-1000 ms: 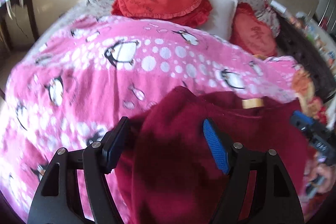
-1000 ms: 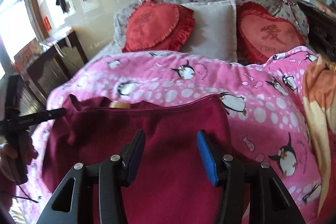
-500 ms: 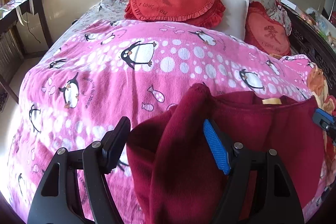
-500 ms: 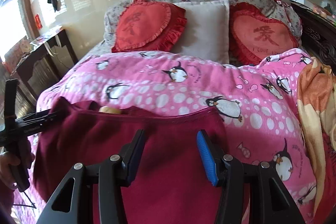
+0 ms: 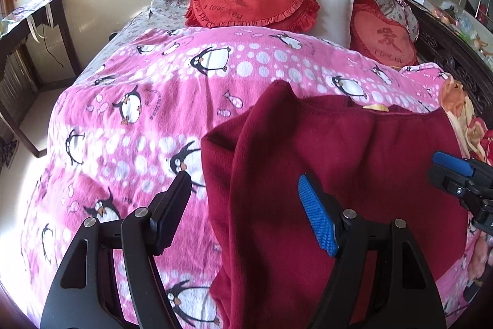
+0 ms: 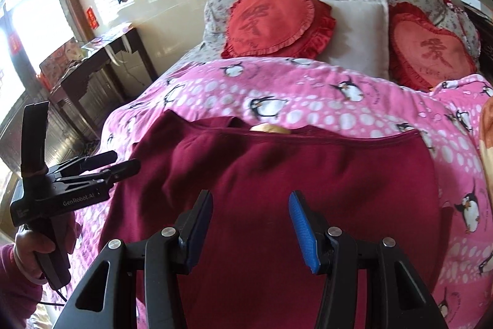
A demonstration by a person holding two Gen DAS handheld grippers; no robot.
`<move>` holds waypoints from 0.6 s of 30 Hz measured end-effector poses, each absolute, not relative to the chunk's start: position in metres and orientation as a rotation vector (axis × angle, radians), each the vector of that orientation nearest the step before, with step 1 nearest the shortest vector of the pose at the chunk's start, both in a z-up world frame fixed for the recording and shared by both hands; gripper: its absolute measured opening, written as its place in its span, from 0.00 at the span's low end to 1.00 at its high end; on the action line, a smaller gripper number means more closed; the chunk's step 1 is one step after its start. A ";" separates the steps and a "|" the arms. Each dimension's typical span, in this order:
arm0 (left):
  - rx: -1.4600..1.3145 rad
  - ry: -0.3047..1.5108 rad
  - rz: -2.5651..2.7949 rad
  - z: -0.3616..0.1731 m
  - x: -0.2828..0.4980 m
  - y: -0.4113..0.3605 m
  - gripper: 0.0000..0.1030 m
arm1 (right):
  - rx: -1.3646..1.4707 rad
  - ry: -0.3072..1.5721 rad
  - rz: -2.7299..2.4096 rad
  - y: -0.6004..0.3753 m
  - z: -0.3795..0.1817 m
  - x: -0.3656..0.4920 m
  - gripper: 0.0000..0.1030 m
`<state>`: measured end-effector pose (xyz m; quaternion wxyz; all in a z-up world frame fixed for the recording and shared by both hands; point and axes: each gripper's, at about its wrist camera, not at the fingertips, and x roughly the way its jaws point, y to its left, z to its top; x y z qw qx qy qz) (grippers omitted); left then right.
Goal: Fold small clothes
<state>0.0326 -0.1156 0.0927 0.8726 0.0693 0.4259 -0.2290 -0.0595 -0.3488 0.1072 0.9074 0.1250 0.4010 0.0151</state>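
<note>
Left gripper (image 5: 243, 207) stood open, straddling the raised left fold of the maroon garment (image 5: 339, 174); nothing clamped. Right gripper (image 6: 251, 224) also open above it. Garment lay spread on the pink penguin blanket (image 5: 138, 113). Judged soft, light, limp fleece, non-slippery; best pinched at the hem corners or folded edge.

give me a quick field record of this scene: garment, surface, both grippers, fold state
garment: dark red top, spread on the blanket, left side folded over the middle
label: tan tag at the collar
surface: pink penguin blanket on a bed
left hand-held gripper: open, above the folded edge, holding nothing
right hand-held gripper: open, above the garment, holding nothing
behind: two red heart cushions, white pillow
fold state: partly folded
</note>
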 end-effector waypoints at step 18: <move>-0.018 1.030 -0.463 0.048 0.002 -0.071 0.71 | 0.246 0.897 0.093 -0.286 0.067 0.038 0.37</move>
